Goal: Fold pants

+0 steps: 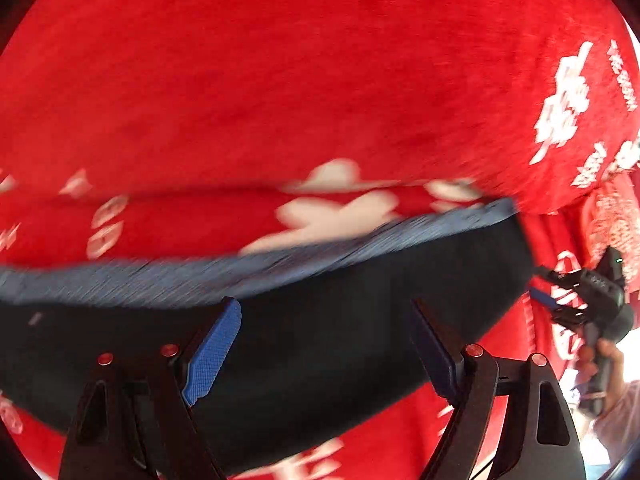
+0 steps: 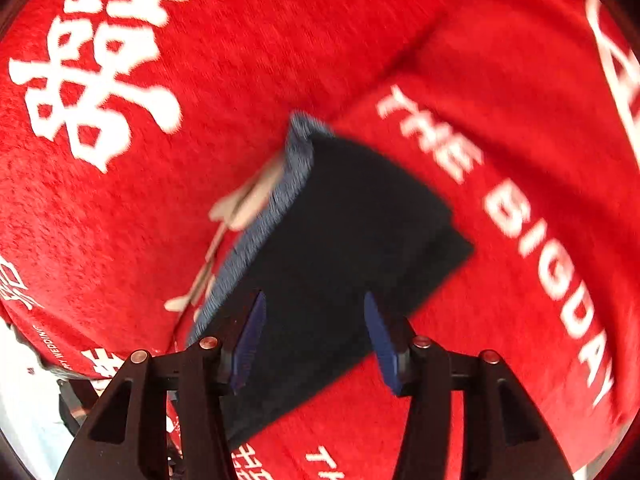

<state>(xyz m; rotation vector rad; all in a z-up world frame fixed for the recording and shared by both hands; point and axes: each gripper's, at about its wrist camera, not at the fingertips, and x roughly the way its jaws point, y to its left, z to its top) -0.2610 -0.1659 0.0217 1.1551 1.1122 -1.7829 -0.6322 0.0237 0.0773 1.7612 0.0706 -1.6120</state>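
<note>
Left wrist view: left gripper [image 1: 326, 344] hangs over the dark pants [image 1: 320, 340] on a red blanket [image 1: 280, 80], jaws spread, nothing pinched. Right gripper [image 2: 314, 342] too, jaws apart above the folded pants [image 2: 352, 240].

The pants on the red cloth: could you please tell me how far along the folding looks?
Done: the dark pants lie on the red printed cloth as a compact rectangle, grey-blue waistband along one edge. In hand: nothing; the left tongs and right tongs stand open above the fabric, pads not pressing. Left: perhaps a final tidy; blur hides whether the edges align.
</note>
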